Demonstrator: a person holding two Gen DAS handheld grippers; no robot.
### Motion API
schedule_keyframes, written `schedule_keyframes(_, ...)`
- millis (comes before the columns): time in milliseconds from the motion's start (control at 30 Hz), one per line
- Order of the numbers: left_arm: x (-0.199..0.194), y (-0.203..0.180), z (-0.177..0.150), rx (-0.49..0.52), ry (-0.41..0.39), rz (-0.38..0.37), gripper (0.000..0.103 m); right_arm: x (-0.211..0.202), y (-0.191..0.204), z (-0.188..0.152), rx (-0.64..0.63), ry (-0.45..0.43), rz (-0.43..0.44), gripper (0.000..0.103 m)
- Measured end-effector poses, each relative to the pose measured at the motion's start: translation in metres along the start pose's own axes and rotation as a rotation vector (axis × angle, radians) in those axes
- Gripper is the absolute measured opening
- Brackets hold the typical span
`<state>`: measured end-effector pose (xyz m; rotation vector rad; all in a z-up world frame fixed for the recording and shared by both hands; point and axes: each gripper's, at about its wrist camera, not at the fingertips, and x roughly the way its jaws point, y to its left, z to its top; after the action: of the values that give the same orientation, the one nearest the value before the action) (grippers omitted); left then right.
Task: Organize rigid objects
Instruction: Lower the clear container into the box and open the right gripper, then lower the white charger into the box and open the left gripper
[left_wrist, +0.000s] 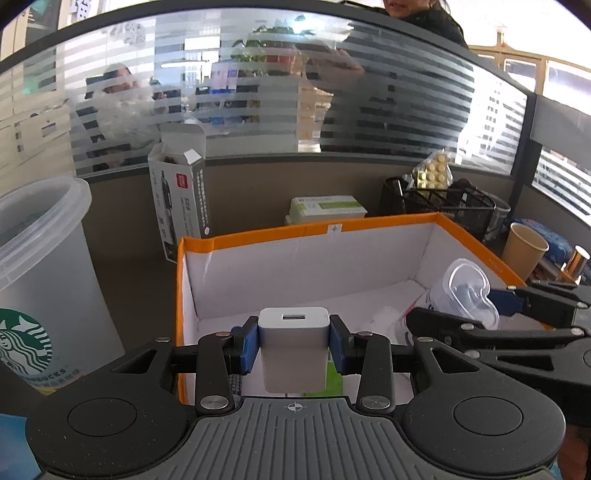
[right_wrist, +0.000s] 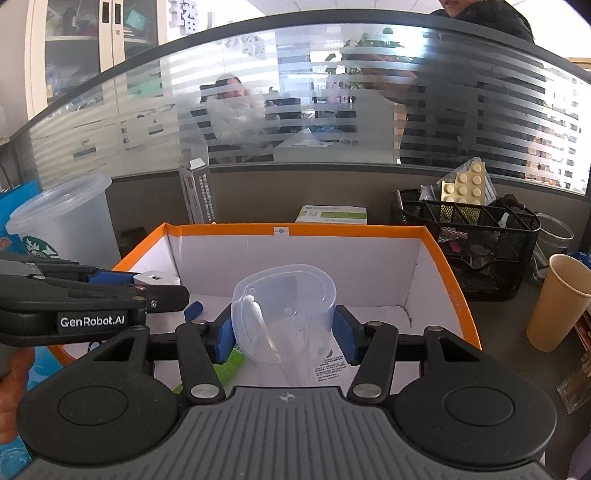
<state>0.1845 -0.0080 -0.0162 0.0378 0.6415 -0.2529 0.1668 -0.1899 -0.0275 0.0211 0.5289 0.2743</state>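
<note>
My left gripper (left_wrist: 293, 341) is shut on a white USB charger block (left_wrist: 293, 347), held over the near left part of an orange-rimmed white box (left_wrist: 303, 230). My right gripper (right_wrist: 282, 332) is shut on a clear plastic case (right_wrist: 284, 314) with earphone-like parts inside, held over the box's middle (right_wrist: 332, 230). The right gripper and its clear case (left_wrist: 467, 295) show at the right of the left wrist view. The left gripper with the charger (right_wrist: 155, 278) shows at the left of the right wrist view. A green and white packet (right_wrist: 229, 363) lies on the box floor.
A frosted Starbucks cup (left_wrist: 40, 266) stands left of the box. An open tall carton (left_wrist: 181, 199) and a flat green-white carton (left_wrist: 327, 208) stand behind it. A black mesh organizer (right_wrist: 476, 240) with a pill blister and a paper cup (right_wrist: 557, 299) stand at the right. A glass partition runs behind.
</note>
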Motion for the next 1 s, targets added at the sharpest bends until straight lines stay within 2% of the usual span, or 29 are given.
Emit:
schedule_keyframes(400,0.014,-0.002,0.0,0.026,0.07,0.045,0.037,0.019,-0.012,0.005,0.028,0.056,0.02,0.051)
schedule_keyframes(633,0.018,-0.004,0.0,0.046,0.084,0.071,0.037,0.028,-0.015,0.002,0.026,0.112,0.033,0.051)
schedule_keyframes(1000,0.023,-0.01,-0.001,0.098,0.091,0.114,0.037,0.029,-0.013,0.002,0.002,0.12,0.031,0.051)
